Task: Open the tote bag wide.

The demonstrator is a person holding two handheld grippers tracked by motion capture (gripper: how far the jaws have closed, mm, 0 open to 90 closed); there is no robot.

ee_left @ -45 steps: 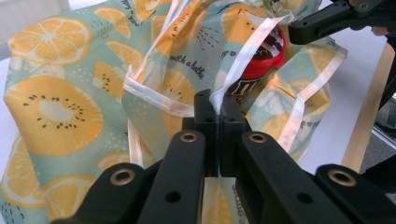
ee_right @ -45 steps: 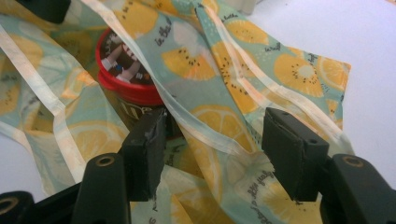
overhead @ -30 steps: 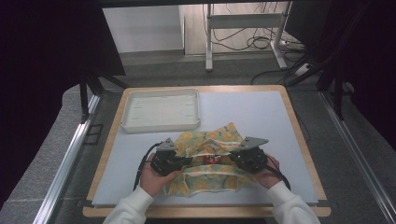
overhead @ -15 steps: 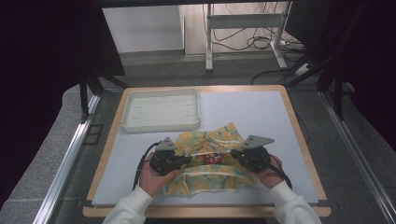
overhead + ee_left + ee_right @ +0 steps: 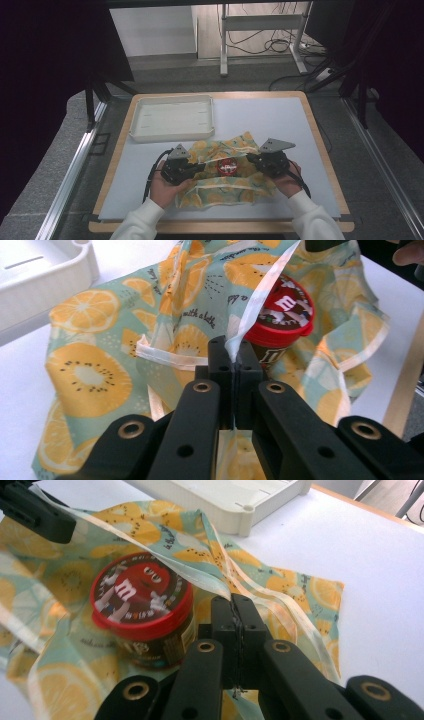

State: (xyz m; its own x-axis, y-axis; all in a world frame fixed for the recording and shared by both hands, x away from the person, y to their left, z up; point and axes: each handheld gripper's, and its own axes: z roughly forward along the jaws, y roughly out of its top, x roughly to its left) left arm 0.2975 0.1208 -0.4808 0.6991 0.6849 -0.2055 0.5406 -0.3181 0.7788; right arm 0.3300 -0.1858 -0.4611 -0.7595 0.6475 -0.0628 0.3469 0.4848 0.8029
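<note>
**Two grippers pinch a fruit-print cloth around a candy jar**

A person's left gripper and right gripper each clench a white-hemmed edge of a pale green cloth printed with orange and lemon slices, which lies crumpled on the white mat of a wood-framed table, near the person's side; in the left gripper view the black jaws are pressed together on a strip of the cloth's white hem, which rises taut towards the upper right; in the right gripper view the jaws are likewise clamped on folded hem, and a band of it stretches across to the left gripper at the top left corner; between the two grippers, on the cloth, stands a short brown jar with a red lid bearing a cartoon candy figure, upright, with the stretched hem crossing over its lid; a shallow, rectangular white plastic tray sits on the mat beyond the cloth, towards the far left, just beside the cloth's far edge; the person's hands and white sleeves enter from the near edge of the table.
</note>
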